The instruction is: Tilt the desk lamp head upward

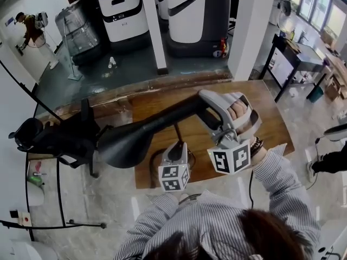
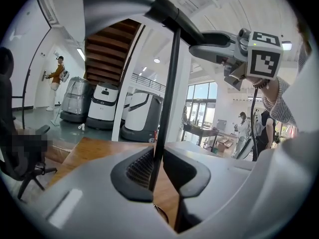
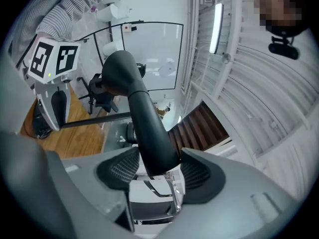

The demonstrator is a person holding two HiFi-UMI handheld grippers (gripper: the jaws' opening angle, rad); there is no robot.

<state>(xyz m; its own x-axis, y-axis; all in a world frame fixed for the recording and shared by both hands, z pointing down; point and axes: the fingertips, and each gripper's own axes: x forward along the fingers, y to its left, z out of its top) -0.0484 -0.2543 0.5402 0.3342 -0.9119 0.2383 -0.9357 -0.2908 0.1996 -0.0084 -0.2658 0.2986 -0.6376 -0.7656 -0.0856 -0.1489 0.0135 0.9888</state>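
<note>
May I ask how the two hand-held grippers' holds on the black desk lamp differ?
The left hand-held gripper clamps the thin black upright pole; the right hand-held gripper clamps the thick black tapered lamp head. The left sits low, near the wooden desk; the right is higher. Both are shut on one lamp.

Under the left claw, a brown wooden tabletop; beyond it white-and-black bulky machines stand on glossy grey floor, tall windows rightward.
</note>
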